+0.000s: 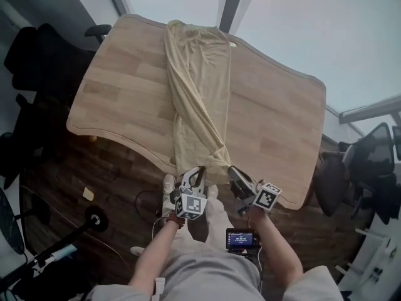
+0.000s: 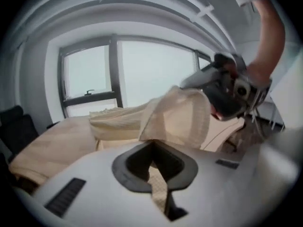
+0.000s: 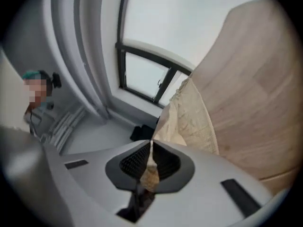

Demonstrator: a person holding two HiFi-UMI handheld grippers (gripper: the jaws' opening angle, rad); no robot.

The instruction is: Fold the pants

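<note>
Seen from above, pale yellow pants lie stretched along the middle of a light wooden table. They run from the 12 o'clock edge to the 6 o'clock edge, and one long fold crosses them slantwise from 11 o'clock to 5 o'clock. At the 6 o'clock end, two grippers held by a person's bare forearms meet the cloth side by side. The left gripper is at about 7 o'clock of the hem and the right gripper at about 5 o'clock. The left gripper view shows its jaws pressed together on a thin strip of the pants. The cloth is lifted and draped ahead of it, and the right gripper sits at 2 o'clock against the same cloth. The right gripper view shows its jaws pinching an edge of the pants, which rise from the pinch toward 1 o'clock, with the table filling the 3 o'clock side. In the head view, a black chair stands off the table at 9 o'clock and another chair at 4 o'clock.
</note>
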